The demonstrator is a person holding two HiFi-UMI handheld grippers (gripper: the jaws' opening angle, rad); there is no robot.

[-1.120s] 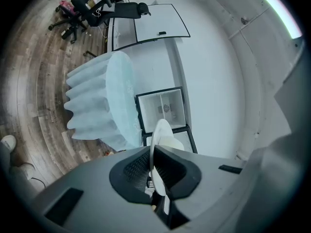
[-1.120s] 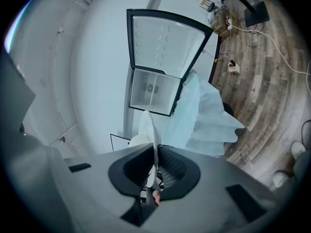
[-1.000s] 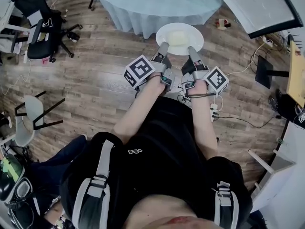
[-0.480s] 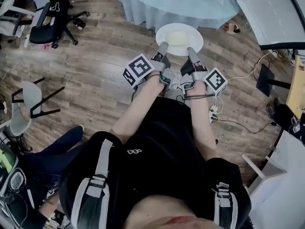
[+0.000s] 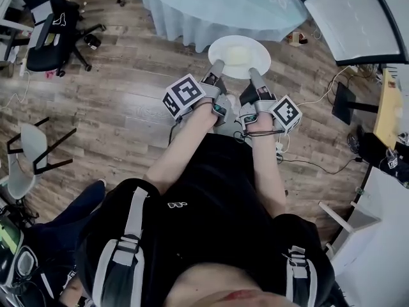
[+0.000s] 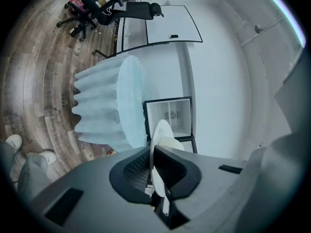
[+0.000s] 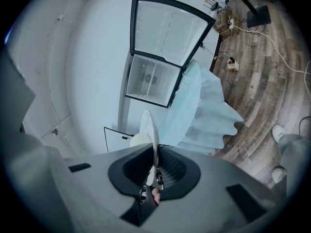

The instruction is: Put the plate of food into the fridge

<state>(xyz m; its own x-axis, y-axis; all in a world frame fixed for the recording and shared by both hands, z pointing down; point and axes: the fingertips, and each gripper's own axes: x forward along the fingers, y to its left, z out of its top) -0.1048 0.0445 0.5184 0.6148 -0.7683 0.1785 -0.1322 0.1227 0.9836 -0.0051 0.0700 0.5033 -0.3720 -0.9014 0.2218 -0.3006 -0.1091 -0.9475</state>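
A white plate [image 5: 238, 56] with pale food [image 5: 238, 54] on it is held level above the wooden floor, just in front of a round table with a pale blue cloth [image 5: 217, 5]. My left gripper [image 5: 217, 67] is shut on the plate's near left rim, and my right gripper [image 5: 254, 74] is shut on its near right rim. In the left gripper view the plate [image 6: 158, 144] stands edge-on between the left gripper [image 6: 154, 161] pads. The right gripper [image 7: 154, 164] pinches the plate [image 7: 150, 130] likewise. An open fridge [image 7: 155, 76] stands beyond the table, its door [image 7: 170, 28] swung wide.
Black office chairs [image 5: 48, 31] stand at the far left and a white chair [image 5: 25, 158] at the left. Cables [image 5: 319, 94] trail over the floor at the right. A white panel [image 5: 348, 18] lies at the top right. Someone's blue-clad leg [image 5: 64, 216] is at the lower left.
The floor, chairs and table have shifted in the head view as the person moves with the plate. Both grippers keep the same hold on the plate's rim.
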